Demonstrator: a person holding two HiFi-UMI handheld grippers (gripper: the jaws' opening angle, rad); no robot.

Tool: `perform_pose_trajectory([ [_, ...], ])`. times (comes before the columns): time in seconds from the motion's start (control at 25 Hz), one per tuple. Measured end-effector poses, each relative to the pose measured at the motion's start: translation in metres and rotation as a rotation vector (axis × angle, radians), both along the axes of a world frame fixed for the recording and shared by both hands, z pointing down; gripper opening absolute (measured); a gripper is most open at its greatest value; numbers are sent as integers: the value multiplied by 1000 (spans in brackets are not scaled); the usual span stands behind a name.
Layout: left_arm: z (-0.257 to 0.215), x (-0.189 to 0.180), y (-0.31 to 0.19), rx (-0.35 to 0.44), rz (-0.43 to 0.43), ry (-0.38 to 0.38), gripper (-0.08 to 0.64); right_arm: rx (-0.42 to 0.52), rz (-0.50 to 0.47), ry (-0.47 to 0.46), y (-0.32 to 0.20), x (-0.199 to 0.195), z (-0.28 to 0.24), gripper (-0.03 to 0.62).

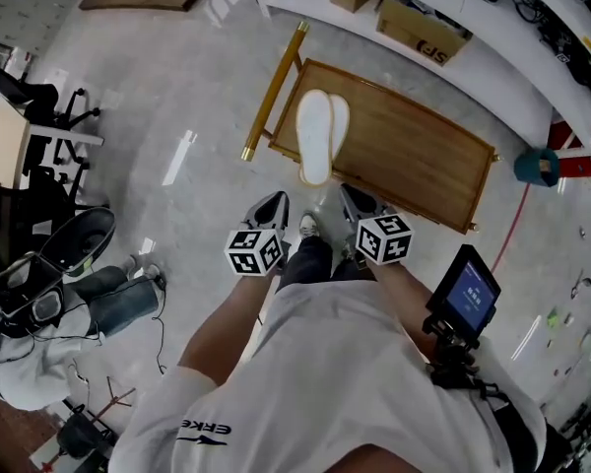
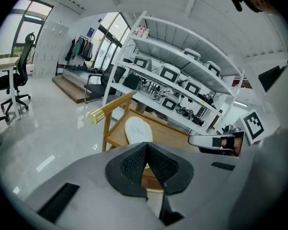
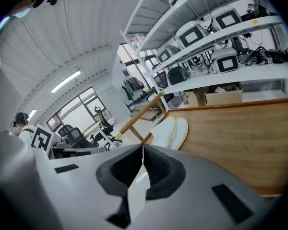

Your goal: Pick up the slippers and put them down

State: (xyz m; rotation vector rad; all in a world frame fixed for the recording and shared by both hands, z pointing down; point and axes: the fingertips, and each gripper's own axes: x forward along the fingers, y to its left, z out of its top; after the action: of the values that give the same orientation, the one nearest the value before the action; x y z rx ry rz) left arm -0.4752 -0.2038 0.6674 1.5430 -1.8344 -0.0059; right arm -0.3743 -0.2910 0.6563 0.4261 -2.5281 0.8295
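Two slippers [image 1: 315, 134] at edge of wooden cart [image 1: 414, 156]

A lab-cum-office — white metal shelves [image 2: 182, 41] loaded with boxy screened devices [image 2: 169, 74] and cables [image 2: 194, 113], cardboard boxes [image 1: 422, 30] beneath — swivel office chairs [image 2: 20, 73] on a polished grey floor [image 1: 177, 77].

Ahead of me: wooden counter [image 1: 414, 156], brass rail [image 1: 273, 92] at its left end. White shelving [image 1: 492, 92] behind it, holding a cardboard box [image 1: 424, 30]. Office chair [image 1: 54, 106] on the grey floor [image 1: 177, 87] to my left, with a seated person [image 1: 113, 299] nearby.
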Motion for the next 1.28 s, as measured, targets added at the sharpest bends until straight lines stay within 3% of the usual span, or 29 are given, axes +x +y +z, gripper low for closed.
perform_pose_trajectory([
  [0.2,23,-17,-9,-38,32,25,3,-14,-8,12,-9,-24,20,14],
  [0.28,32,-21,-11,-47,44,31,3,-43,-13,21,-10,-31,34,91],
  [0.48,53,-26,-11,-76,73,50,3,-123,-2,71,-9,-42,76,166],
  [0.88,78,-32,-16,-105,129,77,3,-253,57,106,-5,-47,114,227],
  [1.04,81,-34,-20,-108,145,80,3,-363,94,66,4,-46,125,249],
  [1.28,88,-37,-18,-124,168,75,3,-579,184,-71,9,-57,142,292],
])
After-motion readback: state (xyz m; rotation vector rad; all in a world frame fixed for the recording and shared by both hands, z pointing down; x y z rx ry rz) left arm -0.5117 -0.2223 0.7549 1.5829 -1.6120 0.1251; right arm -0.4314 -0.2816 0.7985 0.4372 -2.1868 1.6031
